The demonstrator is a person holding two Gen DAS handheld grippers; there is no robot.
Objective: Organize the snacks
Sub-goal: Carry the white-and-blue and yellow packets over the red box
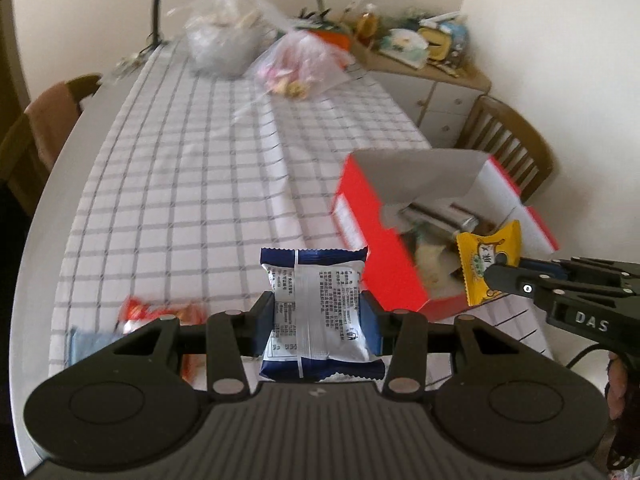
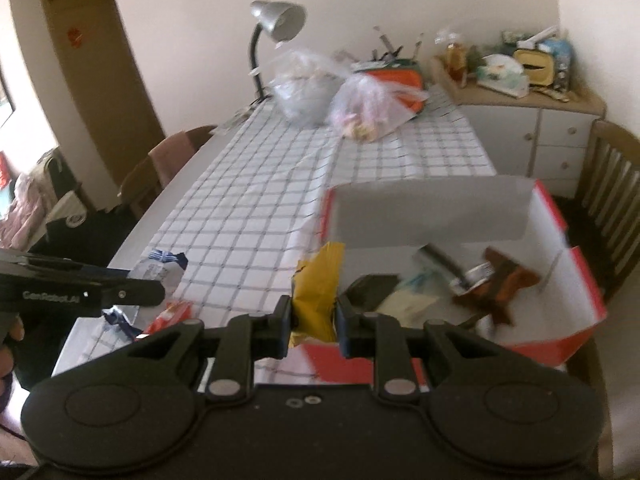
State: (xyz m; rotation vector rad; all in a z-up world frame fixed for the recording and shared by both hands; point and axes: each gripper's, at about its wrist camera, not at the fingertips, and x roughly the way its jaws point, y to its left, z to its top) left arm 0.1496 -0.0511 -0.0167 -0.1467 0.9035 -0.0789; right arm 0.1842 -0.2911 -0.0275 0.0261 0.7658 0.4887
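Note:
My left gripper (image 1: 318, 316) is shut on a blue and white snack packet (image 1: 316, 304) and holds it above the checked tablecloth, left of the open red box (image 1: 384, 256). My right gripper (image 2: 314, 320) is shut on a yellow snack packet (image 2: 318, 292) at the box's near left corner (image 2: 320, 350); it shows in the left wrist view (image 1: 490, 264) over the box's near edge. The red box (image 2: 580, 280) holds several wrapped snacks, among them a brown packet (image 2: 500, 284). A red packet (image 1: 140, 312) lies on the cloth at the near left; it also shows in the right wrist view (image 2: 172, 316).
Two clear plastic bags of snacks (image 1: 296, 68) sit at the far end of the table by a desk lamp (image 2: 276, 24). Wooden chairs stand at the right (image 1: 508, 140) and left (image 1: 44, 120). A cluttered sideboard (image 2: 532, 92) stands beyond the table.

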